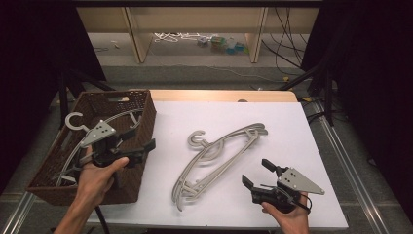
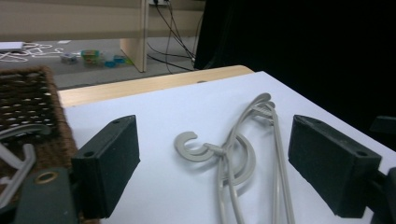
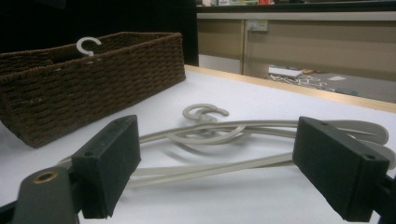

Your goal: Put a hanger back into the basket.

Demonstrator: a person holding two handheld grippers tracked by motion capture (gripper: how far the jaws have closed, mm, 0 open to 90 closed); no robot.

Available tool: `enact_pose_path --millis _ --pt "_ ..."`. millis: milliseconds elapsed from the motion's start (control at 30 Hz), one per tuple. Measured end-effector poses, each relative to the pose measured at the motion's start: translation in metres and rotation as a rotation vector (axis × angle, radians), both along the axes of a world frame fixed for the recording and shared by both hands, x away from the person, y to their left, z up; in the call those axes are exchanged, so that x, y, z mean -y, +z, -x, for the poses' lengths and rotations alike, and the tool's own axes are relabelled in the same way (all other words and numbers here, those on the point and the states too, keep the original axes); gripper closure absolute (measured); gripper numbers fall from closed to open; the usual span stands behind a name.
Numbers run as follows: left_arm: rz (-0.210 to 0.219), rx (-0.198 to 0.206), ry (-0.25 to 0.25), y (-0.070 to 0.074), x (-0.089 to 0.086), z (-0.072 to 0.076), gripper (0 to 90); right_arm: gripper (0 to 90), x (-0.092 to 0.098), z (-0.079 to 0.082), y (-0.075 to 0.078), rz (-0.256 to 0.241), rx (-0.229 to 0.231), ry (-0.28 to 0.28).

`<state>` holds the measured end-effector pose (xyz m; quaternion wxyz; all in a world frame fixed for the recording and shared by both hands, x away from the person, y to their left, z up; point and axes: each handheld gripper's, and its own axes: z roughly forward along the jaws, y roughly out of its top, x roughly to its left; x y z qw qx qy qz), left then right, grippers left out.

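Hangers [image 1: 219, 158] lie mid-table, 2 stacked; basket [image 1: 141, 141] at 9 o'clock.
L gripper [image 1: 141, 148] spread wide over basket rim, R gripper [image 1: 258, 174] spread at 5, both empty; high view alone shows 1 hanger [image 1: 78, 122] inside basket.

The basket [image 1: 141, 117] is sitting at the left edge of the tabletop [image 1: 292, 136], with one hanger [image 1: 78, 127] lying inside it. The stacked hangers [image 1: 219, 156] are lying in the middle of the tabletop, to the right of the basket. The left hand-held gripper [image 1: 146, 148] is hovering over the basket's right wall, and the right hand-held gripper [image 1: 258, 173] is hovering just right of the stacked hangers.
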<state>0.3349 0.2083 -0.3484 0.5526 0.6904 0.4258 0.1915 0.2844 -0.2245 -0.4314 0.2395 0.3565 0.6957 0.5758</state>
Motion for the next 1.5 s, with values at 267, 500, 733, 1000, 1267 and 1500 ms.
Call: enact_pose_path --millis 267,500,733,1000,1267,1500 --pt "0.059 -0.006 -0.075 -0.022 0.028 0.002 16.4 16.0 0.002 0.000 0.001 -0.002 -0.003 0.000" --pt "-0.016 0.075 -0.099 -0.034 0.039 0.000 16.2 16.0 0.004 -0.002 0.000 -0.016 0.015 -0.001" --pt "-0.254 0.301 -0.145 -0.041 0.025 -0.009 16.5 16.0 0.004 0.000 0.001 -0.010 0.008 0.010" --pt "-0.095 0.158 -0.113 -0.065 0.036 0.015 16.4 15.7 0.003 0.001 0.000 -0.030 0.017 0.014" --pt "-0.112 0.153 -0.115 -0.080 0.034 0.019 16.4 15.5 0.006 0.004 0.001 -0.005 0.002 0.002" --pt "-0.125 0.138 -0.111 -0.082 0.034 0.020 16.4 15.6 0.005 0.004 0.001 0.003 0.002 0.004"
